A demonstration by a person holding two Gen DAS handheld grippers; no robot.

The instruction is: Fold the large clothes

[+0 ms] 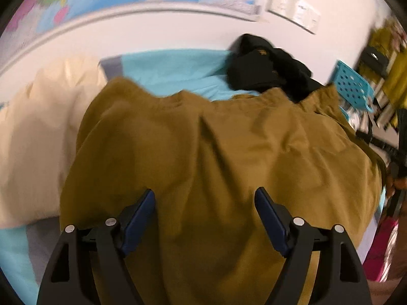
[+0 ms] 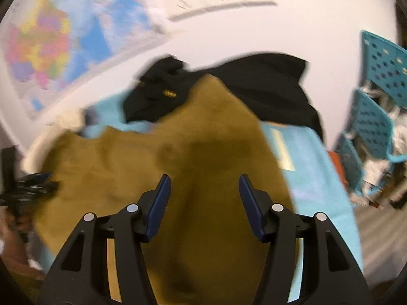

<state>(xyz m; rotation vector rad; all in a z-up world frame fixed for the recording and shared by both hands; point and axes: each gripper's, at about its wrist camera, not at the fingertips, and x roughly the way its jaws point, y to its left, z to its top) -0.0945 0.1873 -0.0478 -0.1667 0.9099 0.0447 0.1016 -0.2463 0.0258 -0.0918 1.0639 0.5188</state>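
The mustard-brown garment lies spread over the bed, which is covered in light blue, filling the middle of both wrist views. A black garment sits heaped at its far edge, at about 1 o'clock, overlapping it, and a cream pillow lies beside it at 9 o'clock. The left gripper hangs above the cloth with its jaws wide apart and nothing between them; the right gripper likewise stands open and empty over the fabric. The cloth looks soft, limp and fairly thick, so it should drape and crease easily rather than hold shape. Pinching a hem or corner in each gripper seems the safest hold; the flat middle offers little to bite.
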